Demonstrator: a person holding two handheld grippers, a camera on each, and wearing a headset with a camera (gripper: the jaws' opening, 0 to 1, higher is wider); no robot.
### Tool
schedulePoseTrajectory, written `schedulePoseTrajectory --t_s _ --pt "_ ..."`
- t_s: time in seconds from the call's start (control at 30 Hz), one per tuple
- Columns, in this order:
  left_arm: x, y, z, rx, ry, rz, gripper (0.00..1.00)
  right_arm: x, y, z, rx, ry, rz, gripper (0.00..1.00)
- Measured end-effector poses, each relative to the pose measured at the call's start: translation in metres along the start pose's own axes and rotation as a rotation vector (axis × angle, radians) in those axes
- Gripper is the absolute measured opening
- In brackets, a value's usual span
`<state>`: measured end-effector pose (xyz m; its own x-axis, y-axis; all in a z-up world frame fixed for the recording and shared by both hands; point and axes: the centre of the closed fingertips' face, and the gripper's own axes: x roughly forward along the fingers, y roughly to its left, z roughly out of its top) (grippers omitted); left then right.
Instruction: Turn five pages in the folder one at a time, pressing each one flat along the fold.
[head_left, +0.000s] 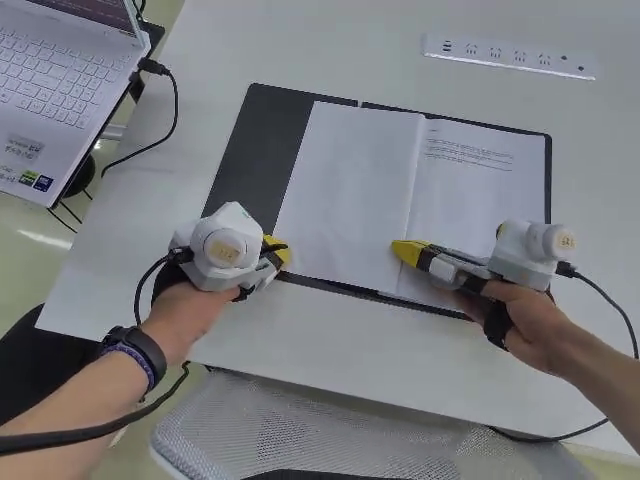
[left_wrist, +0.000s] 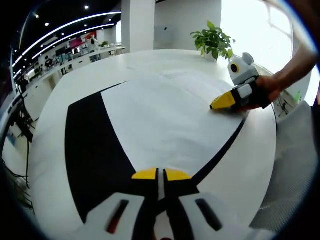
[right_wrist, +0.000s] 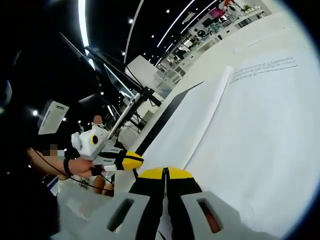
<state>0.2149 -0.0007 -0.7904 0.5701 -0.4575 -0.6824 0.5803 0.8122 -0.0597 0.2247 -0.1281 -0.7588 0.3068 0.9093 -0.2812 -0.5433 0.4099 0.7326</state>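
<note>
A black folder (head_left: 255, 150) lies open on the white table, with a blank left page (head_left: 350, 190) and a right page (head_left: 480, 190) that carries a few printed lines at its top. My left gripper (head_left: 275, 255) rests shut at the folder's near left edge; in its own view the yellow tips (left_wrist: 160, 174) meet over the black cover (left_wrist: 85, 145). My right gripper (head_left: 405, 250) is shut too, its yellow tips lying low on the paper by the fold (head_left: 410, 200) near the bottom edge. Its own view has the tips (right_wrist: 165, 173) together on the page (right_wrist: 250, 125).
A white laptop (head_left: 50, 80) sits at the far left with a black cable (head_left: 165, 110) running from it. A white power strip (head_left: 510, 55) lies beyond the folder. A mesh chair (head_left: 300, 430) is below the table's near edge. A potted plant (left_wrist: 212, 40) stands at the far end.
</note>
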Motion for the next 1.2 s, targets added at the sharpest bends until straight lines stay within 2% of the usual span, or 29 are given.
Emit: schedulePoseTrajectory --t_s 0.4,0.83,1.07,1.2 --pt "0.0 0.0 0.0 0.003 -0.001 0.002 0.03 -0.007 0.015 -0.028 -0.018 0.056 0.034 0.0" --pt "0.0 0.0 0.0 -0.001 -0.004 0.002 0.02 -0.013 0.021 -0.04 -0.011 0.092 0.046 0.0" --pt "0.0 0.0 0.0 0.011 0.002 0.003 0.02 -0.015 0.014 -0.043 -0.005 0.108 0.025 0.0" --pt "-0.001 -0.004 0.001 0.01 0.007 -0.006 0.06 -0.016 0.011 -0.044 0.007 0.104 0.007 0.0"
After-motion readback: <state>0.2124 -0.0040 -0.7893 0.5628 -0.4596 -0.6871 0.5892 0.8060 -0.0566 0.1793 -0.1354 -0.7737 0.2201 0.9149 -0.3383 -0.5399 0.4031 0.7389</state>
